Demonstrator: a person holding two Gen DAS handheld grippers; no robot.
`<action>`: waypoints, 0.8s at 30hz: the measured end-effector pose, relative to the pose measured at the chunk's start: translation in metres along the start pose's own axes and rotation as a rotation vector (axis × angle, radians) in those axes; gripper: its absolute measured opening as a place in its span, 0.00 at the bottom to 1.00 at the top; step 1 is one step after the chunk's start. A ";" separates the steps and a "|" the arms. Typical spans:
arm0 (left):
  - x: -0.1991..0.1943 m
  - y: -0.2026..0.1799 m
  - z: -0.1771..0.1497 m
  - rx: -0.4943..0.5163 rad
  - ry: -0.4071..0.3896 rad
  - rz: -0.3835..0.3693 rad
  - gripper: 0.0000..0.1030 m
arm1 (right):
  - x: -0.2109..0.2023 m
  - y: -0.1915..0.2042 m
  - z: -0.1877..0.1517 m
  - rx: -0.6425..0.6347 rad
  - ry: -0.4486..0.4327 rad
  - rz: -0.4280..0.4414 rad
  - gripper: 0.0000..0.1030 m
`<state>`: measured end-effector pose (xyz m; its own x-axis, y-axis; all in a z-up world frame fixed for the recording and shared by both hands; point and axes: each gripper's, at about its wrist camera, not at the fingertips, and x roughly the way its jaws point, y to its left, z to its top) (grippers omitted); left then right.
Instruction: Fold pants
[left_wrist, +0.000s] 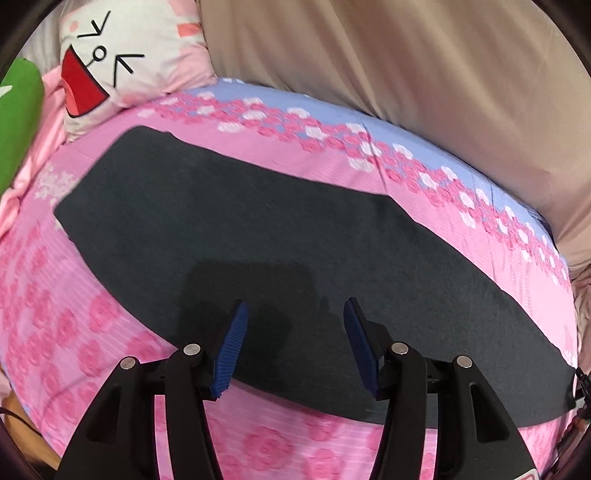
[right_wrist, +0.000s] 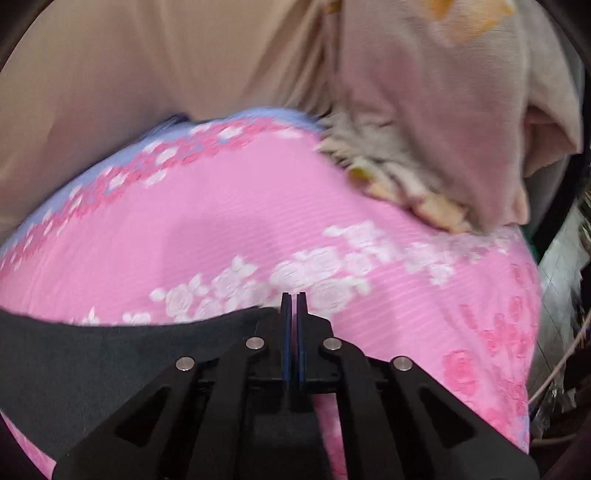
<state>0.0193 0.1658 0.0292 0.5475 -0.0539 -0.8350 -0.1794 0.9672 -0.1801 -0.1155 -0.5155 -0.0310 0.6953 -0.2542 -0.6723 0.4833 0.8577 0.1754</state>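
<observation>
One pair of dark charcoal pants (left_wrist: 280, 236) lies flat on a pink bedspread (left_wrist: 74, 295) printed with roses, stretched as a long band from ten o'clock to four o'clock in the left wrist view. Its surface looks smooth and matte, almost felt-like, with no visible creases, and its edges are clean against the pink.

Above it, the left gripper (left_wrist: 295, 314) hangs with its blue-padded jaws spread apart, nothing between them; the pads sit over the near edge of the fabric at six o'clock, and a soft shadow falls on the cloth just ahead of them.

Only the left wrist view shows the garment's full run, along with a cartoon-face pillow (left_wrist: 122, 62) at eleven o'clock, a green cushion (left_wrist: 18, 122) at nine o'clock, and a beige curtain (left_wrist: 424, 66) from twelve to three o'clock.

By contrast, the right wrist view, blurred, catches just one end of the pants (right_wrist: 110, 362) at eight o'clock, lying on the same bedspread (right_wrist: 258, 206). Here the right gripper (right_wrist: 293, 306) has its jaws pressed together; whether any fabric is caught between the pads cannot be told. That view alone shows a band of white roses across the spread and a crumpled pale blanket (right_wrist: 424, 122) at one o'clock.
</observation>
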 end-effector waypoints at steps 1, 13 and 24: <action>0.001 -0.005 -0.002 0.008 0.003 -0.005 0.51 | -0.006 -0.005 -0.002 0.023 -0.007 0.044 0.04; 0.014 -0.060 -0.023 0.100 0.041 -0.039 0.51 | 0.008 0.018 0.000 -0.110 0.018 0.070 0.05; -0.001 -0.099 -0.045 0.239 -0.077 0.009 0.60 | -0.051 -0.018 -0.027 0.047 -0.044 0.069 0.28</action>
<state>-0.0003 0.0589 0.0247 0.6093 -0.0349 -0.7921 0.0090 0.9993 -0.0371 -0.1736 -0.5059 -0.0193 0.7500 -0.2151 -0.6255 0.4569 0.8523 0.2547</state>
